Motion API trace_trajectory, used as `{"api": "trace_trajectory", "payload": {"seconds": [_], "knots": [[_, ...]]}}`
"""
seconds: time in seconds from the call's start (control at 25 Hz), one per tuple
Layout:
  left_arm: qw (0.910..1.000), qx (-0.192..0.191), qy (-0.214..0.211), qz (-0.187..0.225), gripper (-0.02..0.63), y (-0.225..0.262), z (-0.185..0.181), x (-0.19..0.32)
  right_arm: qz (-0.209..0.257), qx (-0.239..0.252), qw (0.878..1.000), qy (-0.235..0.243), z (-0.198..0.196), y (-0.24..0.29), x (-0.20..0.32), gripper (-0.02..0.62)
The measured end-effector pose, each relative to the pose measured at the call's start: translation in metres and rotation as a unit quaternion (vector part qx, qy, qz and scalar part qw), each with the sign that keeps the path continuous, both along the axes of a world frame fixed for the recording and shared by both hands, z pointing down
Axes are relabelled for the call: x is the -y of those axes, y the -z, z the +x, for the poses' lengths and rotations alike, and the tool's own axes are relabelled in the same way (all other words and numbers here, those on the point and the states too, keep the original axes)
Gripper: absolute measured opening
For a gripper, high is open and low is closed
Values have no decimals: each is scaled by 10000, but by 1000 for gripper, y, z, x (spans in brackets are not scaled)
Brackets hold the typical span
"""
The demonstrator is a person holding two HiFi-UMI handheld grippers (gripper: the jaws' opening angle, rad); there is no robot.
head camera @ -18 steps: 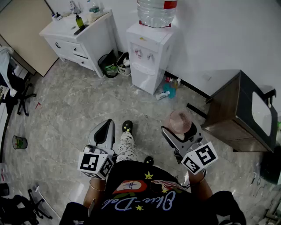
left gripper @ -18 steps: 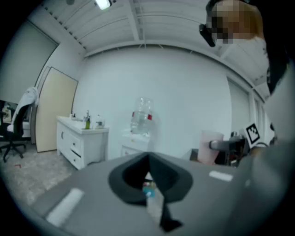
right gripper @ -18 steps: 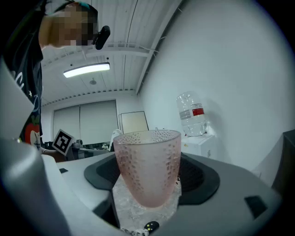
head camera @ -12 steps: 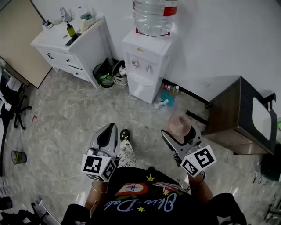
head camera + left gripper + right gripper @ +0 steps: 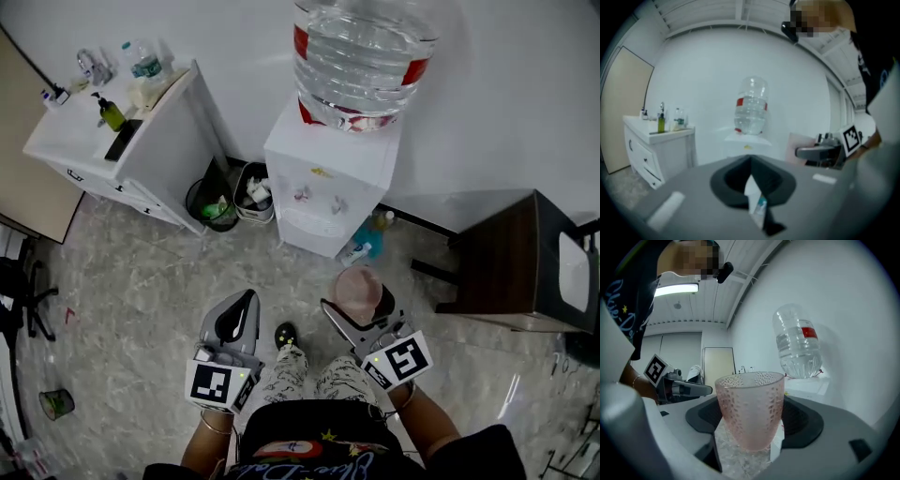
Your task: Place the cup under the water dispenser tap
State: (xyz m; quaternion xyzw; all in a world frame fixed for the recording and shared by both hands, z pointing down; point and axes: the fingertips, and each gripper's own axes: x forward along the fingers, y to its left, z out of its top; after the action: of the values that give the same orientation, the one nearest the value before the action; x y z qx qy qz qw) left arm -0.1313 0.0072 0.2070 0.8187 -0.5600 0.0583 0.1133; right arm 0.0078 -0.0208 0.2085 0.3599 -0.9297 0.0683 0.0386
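A pink dimpled cup (image 5: 357, 291) stands upright in my right gripper (image 5: 354, 305), whose jaws are shut on its lower part. In the right gripper view the cup (image 5: 750, 408) fills the middle, with the dispenser's water bottle (image 5: 798, 345) behind it to the right. The white water dispenser (image 5: 328, 178) stands against the wall ahead, its two taps (image 5: 319, 197) on the front and a big clear bottle (image 5: 361, 52) on top. The cup is well short of the taps. My left gripper (image 5: 244, 305) is shut and holds nothing, level with the right one.
A white cabinet (image 5: 122, 141) with bottles on top stands left of the dispenser. Two waste bins (image 5: 211, 202) sit between them. Cleaning bottles (image 5: 361, 248) lie on the floor at the dispenser's right foot. A dark wooden side table (image 5: 525, 253) stands at the right.
The dispenser has grown larger and nearer in the head view as the person walked toward it. Both grippers came forward with it, the cup still held.
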Motion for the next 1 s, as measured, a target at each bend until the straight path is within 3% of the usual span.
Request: {"api": "trace_trajectory", "payload": {"seconds": [0.2, 0.32, 0.44, 0.72, 1.0], "knots": [[9987, -209, 228, -398, -6, -54, -26, 77, -501, 17, 9983, -288, -38, -77, 95, 350], [9979, -439, 245, -418, -6, -97, -26, 99, -442, -94, 9982, -393, -48, -137, 131, 350], [9971, -422, 298, -568, -6, -151, -31, 117, -382, -208, 9972, -613, -58, -206, 166, 350], [9917, -411, 659, -1023, -6, -244, -62, 131, -329, -125, 9874, -1545, -72, -311, 229, 350], [9862, -600, 784, -1331, -6, -288, -78, 133, 14, -570, 9837, -1704, -93, -362, 263, 350]]}}
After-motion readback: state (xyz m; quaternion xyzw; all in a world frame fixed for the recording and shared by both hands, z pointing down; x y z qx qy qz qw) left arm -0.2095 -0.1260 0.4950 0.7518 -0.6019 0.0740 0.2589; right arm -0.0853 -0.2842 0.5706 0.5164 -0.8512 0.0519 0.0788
